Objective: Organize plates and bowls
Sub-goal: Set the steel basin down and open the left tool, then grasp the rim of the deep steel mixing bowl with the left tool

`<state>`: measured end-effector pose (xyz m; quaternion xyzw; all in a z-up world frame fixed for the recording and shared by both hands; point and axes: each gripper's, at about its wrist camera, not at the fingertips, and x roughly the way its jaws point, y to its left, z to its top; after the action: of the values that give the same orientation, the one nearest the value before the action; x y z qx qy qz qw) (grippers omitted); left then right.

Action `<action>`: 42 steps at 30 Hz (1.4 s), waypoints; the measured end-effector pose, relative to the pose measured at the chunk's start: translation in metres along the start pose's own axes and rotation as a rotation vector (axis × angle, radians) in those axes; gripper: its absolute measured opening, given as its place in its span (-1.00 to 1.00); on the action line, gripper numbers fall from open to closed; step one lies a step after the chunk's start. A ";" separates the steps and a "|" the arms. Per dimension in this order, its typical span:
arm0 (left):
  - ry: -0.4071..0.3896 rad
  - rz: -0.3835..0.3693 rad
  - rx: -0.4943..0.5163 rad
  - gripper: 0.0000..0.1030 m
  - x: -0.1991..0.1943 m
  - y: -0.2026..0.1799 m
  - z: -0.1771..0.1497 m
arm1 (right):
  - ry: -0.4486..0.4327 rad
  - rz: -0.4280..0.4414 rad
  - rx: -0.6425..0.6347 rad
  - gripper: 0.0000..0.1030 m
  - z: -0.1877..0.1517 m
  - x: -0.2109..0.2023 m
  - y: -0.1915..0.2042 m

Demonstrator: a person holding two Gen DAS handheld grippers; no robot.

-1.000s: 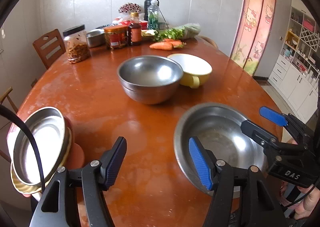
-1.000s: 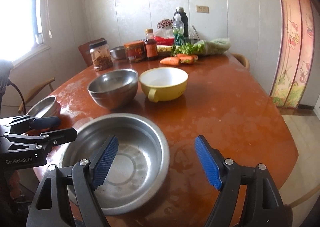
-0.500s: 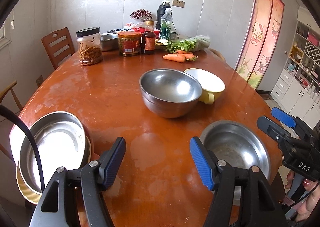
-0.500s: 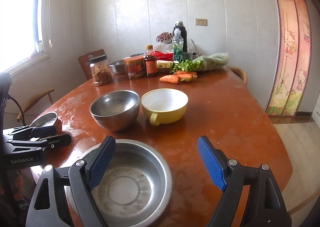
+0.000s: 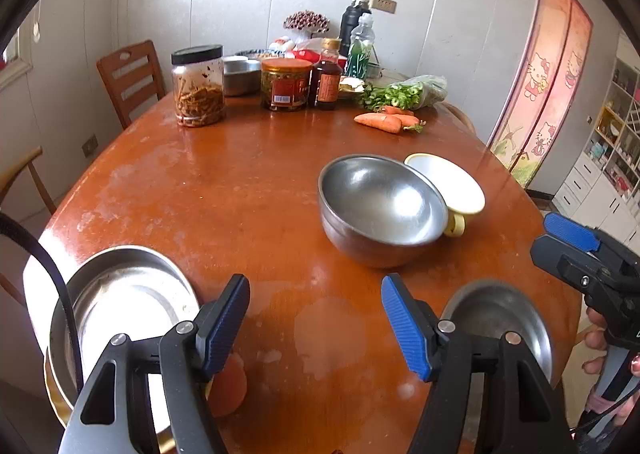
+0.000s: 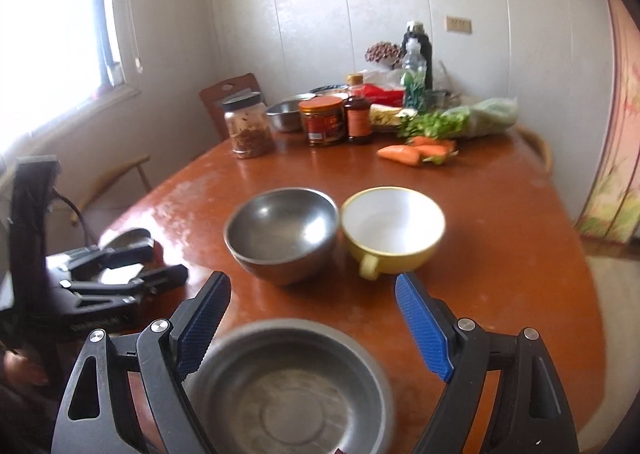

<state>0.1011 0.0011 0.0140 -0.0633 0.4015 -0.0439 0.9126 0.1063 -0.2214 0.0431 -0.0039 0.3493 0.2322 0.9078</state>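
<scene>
Both of your tools are empty. The left tool [image 5: 316,328] stands moderately wide, its jaws having just been opening with nothing between them; the right tool [image 6: 312,328] stands wide over the tabletop [image 5: 240,190], also just opened further, with nothing gripped.

Take the deep steel bowl [image 6: 282,232] as your landmark. Nearest you, on your side of it, lies the shallow steel dish [image 6: 288,390], just under the right tool. To that bowl's left, at the tabletop's near edge, sits the stack of plates [image 5: 124,306], a steel one on top of what looks like a gold-rimmed one; how many lie beneath I cannot tell. Touching the deep steel bowl on its right is the yellow cup-bowl [image 6: 394,232] with its handle turned toward you.

The step in hand looks like choosing the next piece to gather. If you go for the shallow steel dish, come down over its rim, one pad inside and one outside, and close firmly: thin steel on a glossy tabletop tends to slide. Lift it level so it clears the deep steel bowl.

Counting near to far: one shallow dish, one plate stack, one deep bowl, one yellow cup-bowl. Beyond the deep steel bowl lie at least two carrots [image 5: 380,122], two jars [image 5: 198,86], roughly three bottles [image 5: 328,74] and a small steel basin [image 6: 286,116].
</scene>
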 end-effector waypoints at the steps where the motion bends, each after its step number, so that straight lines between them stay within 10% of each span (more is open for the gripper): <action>1: 0.004 -0.002 0.002 0.32 0.000 -0.001 0.006 | 0.008 0.006 0.013 0.66 0.004 0.001 -0.001; 28: 0.204 0.002 -0.007 0.38 0.073 0.010 0.075 | 0.304 0.068 0.244 0.66 0.044 0.098 -0.019; 33: 0.237 0.001 0.011 0.38 0.085 0.007 0.072 | 0.296 0.047 0.203 0.04 0.045 0.109 -0.020; 42: 0.315 0.038 0.005 0.38 0.110 0.003 0.064 | 0.301 0.019 0.167 -0.35 0.037 0.124 -0.022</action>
<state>0.2222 -0.0056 -0.0232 -0.0459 0.5408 -0.0370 0.8391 0.2192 -0.1827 -0.0111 0.0399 0.4993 0.2078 0.8402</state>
